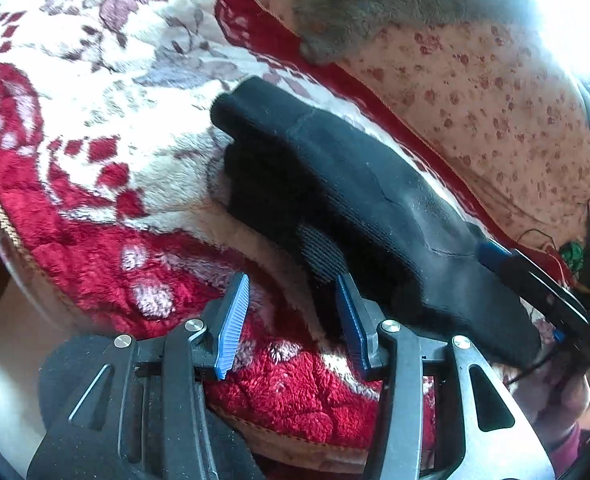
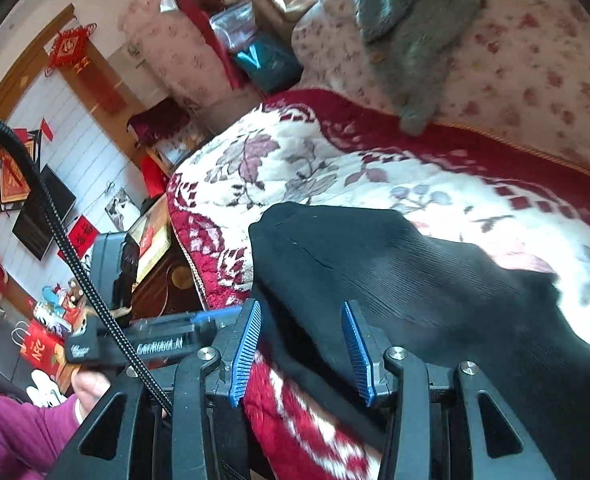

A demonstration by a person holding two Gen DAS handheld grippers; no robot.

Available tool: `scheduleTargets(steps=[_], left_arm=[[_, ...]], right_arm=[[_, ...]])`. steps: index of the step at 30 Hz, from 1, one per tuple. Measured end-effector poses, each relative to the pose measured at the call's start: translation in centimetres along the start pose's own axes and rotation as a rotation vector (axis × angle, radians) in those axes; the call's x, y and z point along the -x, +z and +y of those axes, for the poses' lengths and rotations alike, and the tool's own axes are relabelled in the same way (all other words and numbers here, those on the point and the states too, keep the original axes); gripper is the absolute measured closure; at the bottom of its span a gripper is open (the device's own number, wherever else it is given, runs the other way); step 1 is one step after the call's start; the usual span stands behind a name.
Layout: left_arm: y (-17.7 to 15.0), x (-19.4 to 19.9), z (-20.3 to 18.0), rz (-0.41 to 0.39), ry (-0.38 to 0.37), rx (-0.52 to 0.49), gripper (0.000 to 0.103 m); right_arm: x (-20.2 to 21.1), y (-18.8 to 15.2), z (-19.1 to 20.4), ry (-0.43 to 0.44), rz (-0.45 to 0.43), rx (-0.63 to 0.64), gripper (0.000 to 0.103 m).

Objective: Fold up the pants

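Observation:
Black knit pants [image 1: 335,184] lie folded in layers on a red and white floral plush blanket [image 1: 95,120]. My left gripper [image 1: 291,324] is open and empty, its blue pads just short of the pants' near edge. In the right wrist view the pants [image 2: 415,280] spread from the centre to the right. My right gripper [image 2: 303,348] is open, with the near edge of the pants lying between its pads. The right gripper also shows at the right edge of the left wrist view [image 1: 535,280], and the left one at the left of the right wrist view [image 2: 159,340].
A grey fleece garment [image 2: 407,40] lies on a pink flowered cover [image 2: 515,80] behind the blanket. The blanket's edge [image 2: 199,272] drops to dark wooden furniture [image 2: 163,292] on the left. A red gift bag [image 2: 39,352] and clutter stand beyond. The person's hand [image 2: 91,392] is at the lower left.

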State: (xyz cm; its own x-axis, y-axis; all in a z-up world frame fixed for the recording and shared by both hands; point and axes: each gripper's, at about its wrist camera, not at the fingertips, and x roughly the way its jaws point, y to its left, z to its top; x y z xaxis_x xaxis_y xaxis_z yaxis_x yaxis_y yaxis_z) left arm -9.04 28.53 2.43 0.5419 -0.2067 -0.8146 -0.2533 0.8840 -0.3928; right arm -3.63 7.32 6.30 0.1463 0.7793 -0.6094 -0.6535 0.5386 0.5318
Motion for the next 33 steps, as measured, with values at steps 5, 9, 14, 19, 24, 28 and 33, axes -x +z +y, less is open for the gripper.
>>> scheduleTargets(steps=[5,9,14,19,24,28,33], left_arm=[[1.4,-1.6,0.0,0.005,-0.013,0.024,0.049],[2.3,-2.5,-0.2,-0.008,0.0,0.001,0.047],[3.4,-3.4,0.5,-0.04,-0.021,0.019,0.05],[3.0,-1.8,-0.2,-0.087,-0.016,-0.04,0.087],[1.6,-1.5,1.4,-0.059,0.017,-0.024,0.077],[1.7,-0.3,3.2,-0.041,-0.01,0.02,0.064],[2.0,1.4,3.4,-0.058,0.049,-0.006,0.064]], right_arm=[[-3.8,0.3,-1.2,-0.011,0.062,-0.032,0.063],[-4.5,0.4,-1.1,-0.014,0.078,-0.023,0.062],[-5.3,0.4,-1.9,-0.022,0.105,-0.035,0.062],[-5.1,0.4,-1.8,-0.013,0.12,-0.034,0.062],[-5.6,-0.2,0.0,-0.031,0.133,0.08,0.054],[-6.7,-1.0,1.8,-0.076,0.172,0.199,0.054],[-7.5,-2.0,3.3,-0.182,0.161,0.341,0.054]])
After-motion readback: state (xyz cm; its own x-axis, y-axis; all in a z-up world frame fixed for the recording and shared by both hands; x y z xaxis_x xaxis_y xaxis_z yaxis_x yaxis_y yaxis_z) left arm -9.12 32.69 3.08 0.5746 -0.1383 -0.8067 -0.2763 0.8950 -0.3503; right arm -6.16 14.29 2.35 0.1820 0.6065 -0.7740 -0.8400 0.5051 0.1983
